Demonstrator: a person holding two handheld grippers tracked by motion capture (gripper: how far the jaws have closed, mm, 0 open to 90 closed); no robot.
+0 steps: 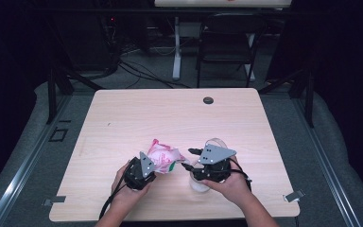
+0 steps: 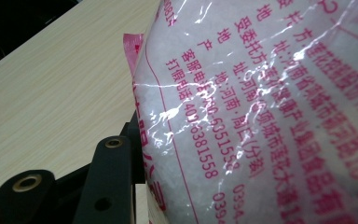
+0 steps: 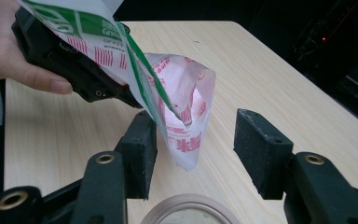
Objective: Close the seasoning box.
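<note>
- Clear plastic printed in pink, the bag [image 2: 270, 112] crowds the left gripper view, pressed against the one black jaw visible there; the other jaw is hidden behind the film, yet the bag hangs from this gripper, so the jaws are clamped on it.
- White granules show through the bag's film at close range; how full it is cannot be made out.
- From above, the left gripper [image 1: 139, 174] holds the bag tilted, its open mouth pointing toward the right gripper [image 1: 192, 158].
- In the right gripper view, the two black pads [image 3: 263, 149] stand wide apart and grip nothing; the bag's open mouth [image 3: 186, 116] droops between them, close to the left-hand pad, though contact there is unclear.
- A round clear jar [image 3: 189, 212] sits just under those jaws, cut off by the frame's lower edge; its contents are hard to read. In the high view it shows as a pale cup shape [image 1: 199, 182] largely covered by the right hand [image 1: 231, 182].
- Everything rests over the near part of a light wooden table [image 1: 170, 113], bag and jar side by side, the bag's mouth just above the rim.
</note>
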